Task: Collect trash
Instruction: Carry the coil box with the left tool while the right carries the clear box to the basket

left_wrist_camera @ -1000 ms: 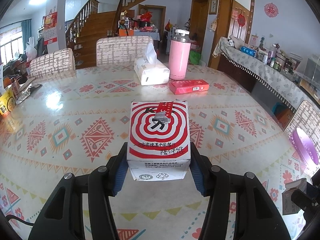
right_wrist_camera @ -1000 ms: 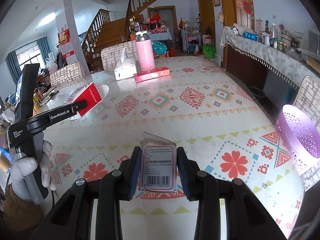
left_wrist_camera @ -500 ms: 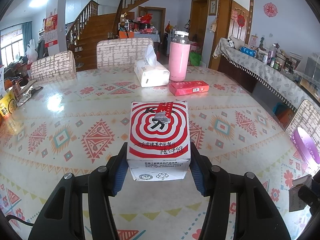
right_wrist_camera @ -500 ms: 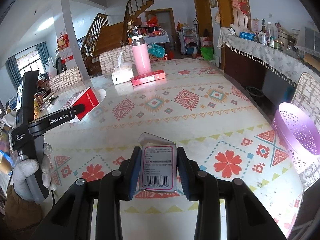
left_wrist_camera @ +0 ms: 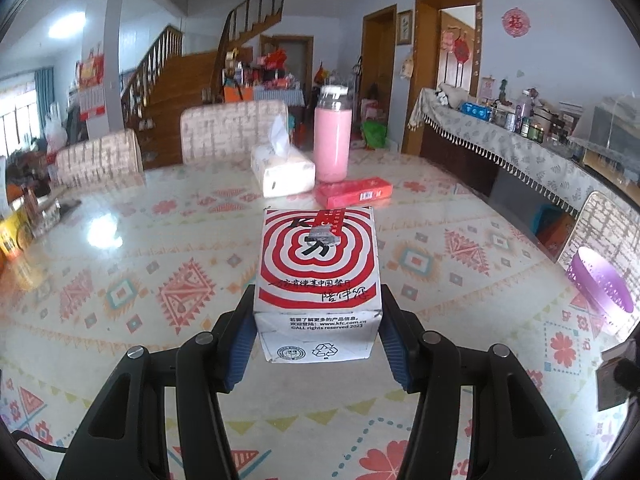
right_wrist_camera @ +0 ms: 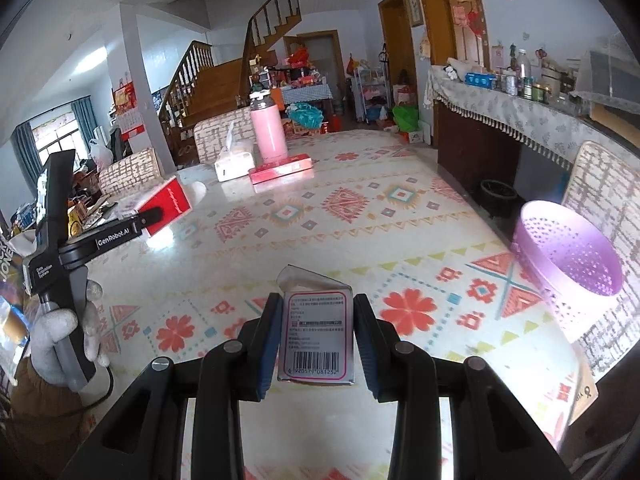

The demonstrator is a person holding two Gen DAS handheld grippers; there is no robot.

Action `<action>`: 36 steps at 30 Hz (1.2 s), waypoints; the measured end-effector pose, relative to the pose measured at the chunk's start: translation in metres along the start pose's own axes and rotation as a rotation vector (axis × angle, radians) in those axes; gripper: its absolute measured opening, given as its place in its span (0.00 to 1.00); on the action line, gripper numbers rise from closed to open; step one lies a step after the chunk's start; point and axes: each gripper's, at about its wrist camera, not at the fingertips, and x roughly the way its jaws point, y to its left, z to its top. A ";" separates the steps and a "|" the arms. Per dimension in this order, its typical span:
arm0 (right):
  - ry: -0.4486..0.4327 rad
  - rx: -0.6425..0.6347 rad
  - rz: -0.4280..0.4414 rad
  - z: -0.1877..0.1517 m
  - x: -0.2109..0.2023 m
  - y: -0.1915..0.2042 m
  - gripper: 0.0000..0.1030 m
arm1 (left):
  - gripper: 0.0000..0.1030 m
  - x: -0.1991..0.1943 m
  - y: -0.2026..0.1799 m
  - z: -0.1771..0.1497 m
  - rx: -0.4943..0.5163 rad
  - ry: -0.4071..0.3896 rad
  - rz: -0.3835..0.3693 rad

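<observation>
A red-and-white ringed food carton [left_wrist_camera: 318,280] is clamped between the blue pads of my left gripper [left_wrist_camera: 318,336] above the patterned table. The same carton [right_wrist_camera: 166,204] shows red-sided at the left in the right wrist view, with the left gripper [right_wrist_camera: 150,216] on it and a gloved hand [right_wrist_camera: 60,332] on its handle. My right gripper [right_wrist_camera: 316,340] is shut on a small pink-bordered box with a barcode [right_wrist_camera: 316,340], its top flap open. A purple perforated basket [right_wrist_camera: 568,260] stands at the table's right edge, right of and beyond the small box; it appears far right as the basket [left_wrist_camera: 600,284] in the left wrist view.
At the far end stand a pink thermos [left_wrist_camera: 332,136], a tissue pack [left_wrist_camera: 282,170] and a flat red box [left_wrist_camera: 354,192]. Chairs [left_wrist_camera: 232,130] ring the table [left_wrist_camera: 120,280]. A cluttered sideboard [right_wrist_camera: 520,96] runs along the right wall. A chair back [right_wrist_camera: 604,184] rises behind the basket.
Both grippers have shifted to the right over the table with their boxes still held. The purple basket now appears nearer and larger in both views.
</observation>
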 end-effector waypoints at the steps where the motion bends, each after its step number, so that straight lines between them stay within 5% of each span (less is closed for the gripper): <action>1: 0.001 0.011 0.003 -0.003 -0.002 -0.005 0.37 | 0.54 -0.001 -0.001 0.000 0.005 -0.008 0.003; 12: 0.018 0.152 0.069 -0.018 -0.008 -0.062 0.37 | 0.54 -0.009 0.000 0.000 -0.071 0.062 0.011; 24: 0.039 0.135 0.145 -0.021 0.008 -0.057 0.37 | 0.54 -0.077 -0.028 -0.024 0.009 0.044 0.053; 36: 0.104 0.084 0.139 -0.034 0.030 -0.047 0.38 | 0.54 -0.068 -0.062 -0.065 0.042 0.185 0.019</action>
